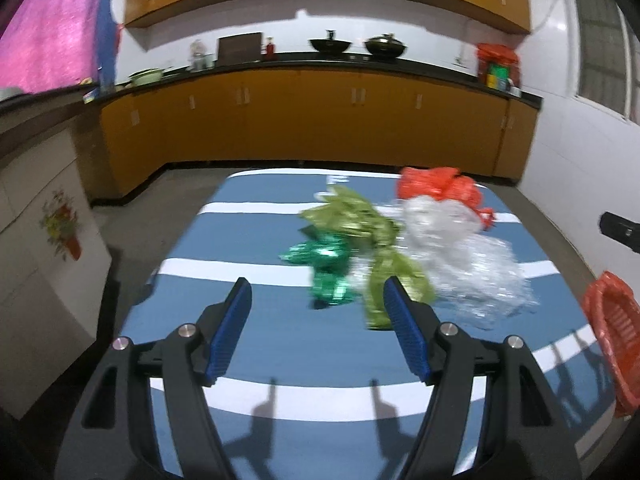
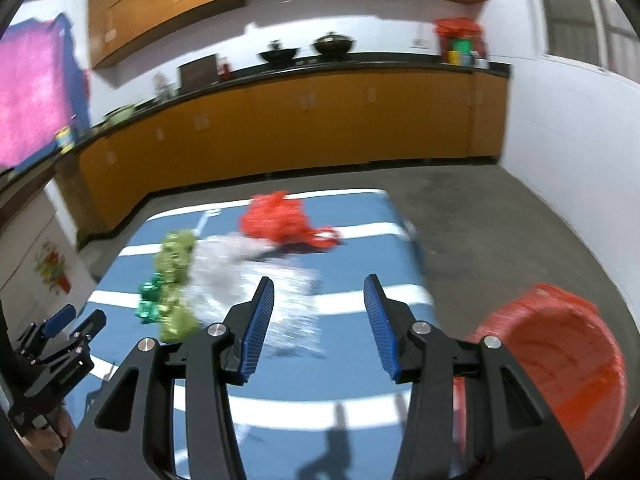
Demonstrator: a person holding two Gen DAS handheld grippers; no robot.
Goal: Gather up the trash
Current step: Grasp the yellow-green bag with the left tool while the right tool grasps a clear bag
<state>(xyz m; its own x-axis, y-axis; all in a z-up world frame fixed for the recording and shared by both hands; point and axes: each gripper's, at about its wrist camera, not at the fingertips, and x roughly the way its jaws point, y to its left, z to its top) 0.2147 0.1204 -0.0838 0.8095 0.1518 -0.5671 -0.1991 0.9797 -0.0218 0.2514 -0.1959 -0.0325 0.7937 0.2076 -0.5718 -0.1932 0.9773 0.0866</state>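
Nearest my left lens, the left gripper (image 1: 318, 296) hangs over the near part of the table (image 1: 260, 312) with its jaws spread wide and nothing between them; its blue pads (image 1: 230, 332) cast thin shadows on the striped blue-and-white cloth. From the right wrist view I see the right gripper (image 2: 319, 294) in the same state, jaws wide and empty.

The trash sits in a loose cluster ahead of both tools. In the left view, the dark green foil wrapper (image 1: 324, 264) lies at about 12 o'clock just beyond the fingertips. The yellow-green wrapper (image 1: 360, 220) touches it and trails down toward 1 o'clock, its tail passing behind my right finger. The clear crinkled plastic (image 1: 472, 264) spreads at 2 o'clock, against the yellow-green piece, and the red plastic bag (image 1: 440, 188) lies at the far edge of the pile, touching the clear plastic.

The red bin (image 2: 560, 360) stands off the table's right side, at about 4 o'clock in the right view (motion blur softens its rim). In that same view the left gripper shows at 8 o'clock, held over the table's near left corner.

Behind the table run orange cabinets (image 1: 312, 120) under a dark counter (image 1: 320, 65).
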